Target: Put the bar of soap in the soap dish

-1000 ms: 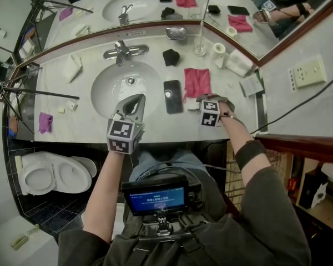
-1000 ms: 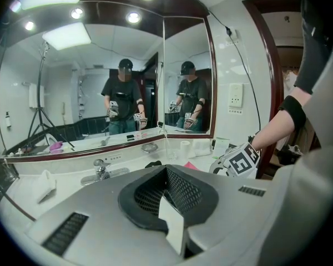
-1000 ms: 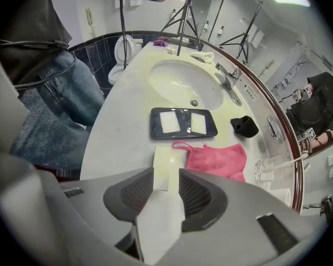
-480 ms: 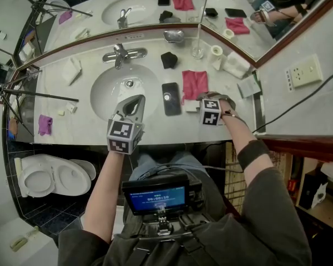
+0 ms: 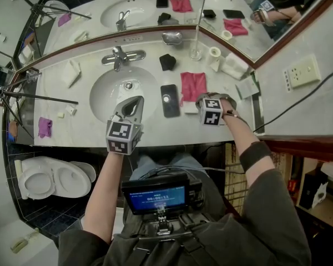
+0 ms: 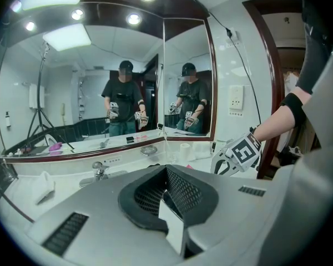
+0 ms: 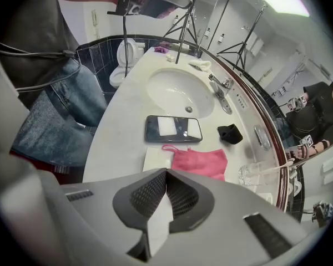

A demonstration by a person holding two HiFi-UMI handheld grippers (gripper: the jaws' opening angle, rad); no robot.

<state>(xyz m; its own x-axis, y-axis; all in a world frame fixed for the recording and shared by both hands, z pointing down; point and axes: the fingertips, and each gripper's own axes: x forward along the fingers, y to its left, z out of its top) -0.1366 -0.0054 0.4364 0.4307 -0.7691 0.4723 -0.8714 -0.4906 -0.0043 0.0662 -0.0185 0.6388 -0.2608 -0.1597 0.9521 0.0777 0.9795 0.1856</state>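
Beside the sink basin (image 5: 108, 96), on the side away from the toilet, the head view shows the bar of soap (image 5: 190, 107) lying flat on the counter (image 5: 89, 127). It sits between a phone (image 5: 170, 100) and the right gripper (image 5: 204, 100), touching the near edge of a pink cloth (image 5: 193, 86). The soap dish (image 5: 172, 37) stands behind the basin against the mirror (image 5: 155, 4), near a glass (image 5: 196, 51). The left gripper (image 5: 136, 100) hangs over the basin's near rim.

Seen from the left gripper view, those jaws are clenched on nothing, meshed black pads meeting tip to tip.

From the right gripper view, the jaws have just closed and press together with nothing between them. The soap lies on the counter directly below, on the basin's near side.

By my judgement the pickup is not yet made. The jaws should spread again, come straight down astride the bar's narrow width, and close low on its side faces, clear of the cloth's loop. The carry then goes up and back past the basin, well apart from the glass.

The soap is a thin, cream, square-cornered slab, probably slick. The dish is a shallow oval of polished metal. The counter is glossy pale stone, the cloth soft and rumpled, and the phone a smooth black slab.
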